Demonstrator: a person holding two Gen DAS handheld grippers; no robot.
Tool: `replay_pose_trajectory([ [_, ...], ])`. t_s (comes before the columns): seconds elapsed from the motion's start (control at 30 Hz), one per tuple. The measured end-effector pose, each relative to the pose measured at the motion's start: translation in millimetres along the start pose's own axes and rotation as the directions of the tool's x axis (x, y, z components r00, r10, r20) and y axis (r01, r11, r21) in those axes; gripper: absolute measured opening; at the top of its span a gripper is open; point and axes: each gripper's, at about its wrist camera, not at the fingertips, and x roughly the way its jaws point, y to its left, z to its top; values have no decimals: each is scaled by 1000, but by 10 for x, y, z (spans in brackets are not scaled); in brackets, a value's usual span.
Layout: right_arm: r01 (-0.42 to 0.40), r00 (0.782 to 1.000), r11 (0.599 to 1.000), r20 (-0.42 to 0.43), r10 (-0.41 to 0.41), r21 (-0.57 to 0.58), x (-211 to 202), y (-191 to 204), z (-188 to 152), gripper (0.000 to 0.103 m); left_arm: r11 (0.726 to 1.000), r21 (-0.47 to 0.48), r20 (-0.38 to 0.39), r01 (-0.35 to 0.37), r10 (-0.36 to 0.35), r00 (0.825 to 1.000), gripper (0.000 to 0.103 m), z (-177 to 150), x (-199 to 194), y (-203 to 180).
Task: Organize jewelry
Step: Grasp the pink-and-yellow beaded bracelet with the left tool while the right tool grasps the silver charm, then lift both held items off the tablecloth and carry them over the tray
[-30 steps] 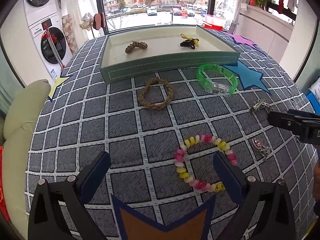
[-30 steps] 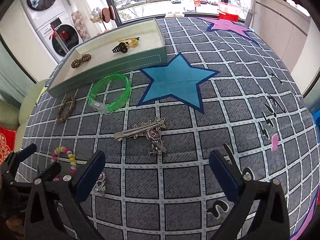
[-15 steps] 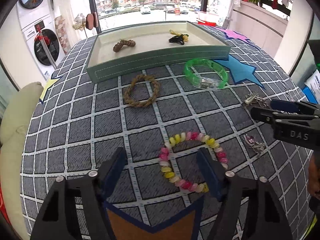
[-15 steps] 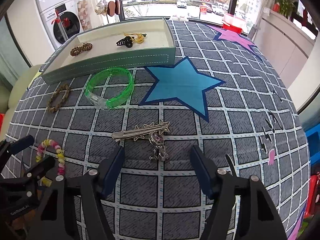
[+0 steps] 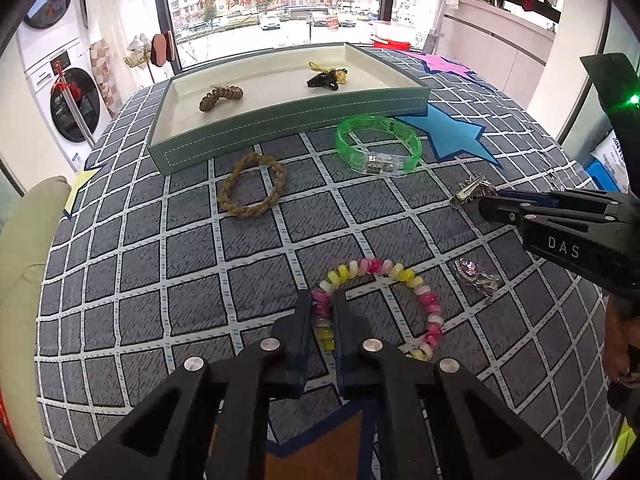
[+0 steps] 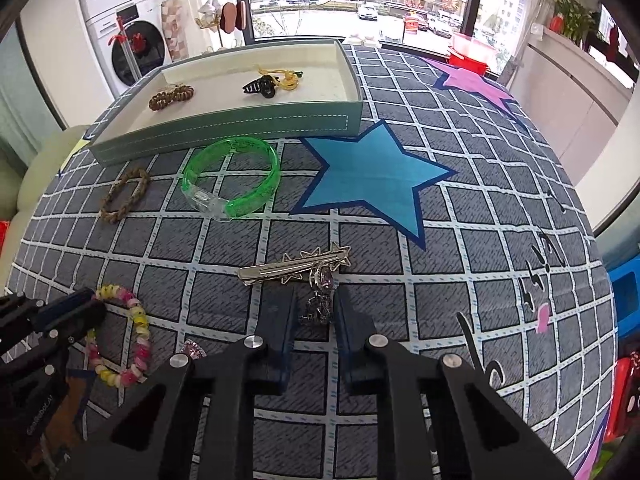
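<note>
Green bangle (image 5: 378,145) and woven ring (image 5: 252,190) lie before the tray (image 5: 288,120); cloth (image 5: 132,248) leftward lies bare.

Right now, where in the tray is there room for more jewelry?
The tray is bare in the middle, between the brown beaded bracelet at its left and the black clip with yellow cord toward its right. Its near strip is free too.

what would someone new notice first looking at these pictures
Probably the two black claws closing at the near edge of the grey checked cloth: the left claw around a pink and yellow coiled bracelet, the right claw around a small silvery purple-stoned charm. Next, the bright green translucent plastic bangle beside the teal tray further back.
</note>
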Motion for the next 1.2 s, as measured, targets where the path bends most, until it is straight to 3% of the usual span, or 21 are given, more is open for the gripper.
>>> replay_pose_trajectory([
  [0.4, -94, 995, 989, 30, 92, 114, -209, -250, -55, 20, 994, -55, 38, 96, -94, 995, 24, -40, -224, 116],
  [0.87, -183, 982, 970, 79, 172, 158, -508, -318, -9, 20, 992, -62, 124, 111, -102, 987, 24, 119, -587, 248],
  [1.2, -223, 967, 963, 157, 200, 150, -817, -332, 309, 20, 992, -77, 217, 99, -80, 973, 24, 439, -886, 404],
])
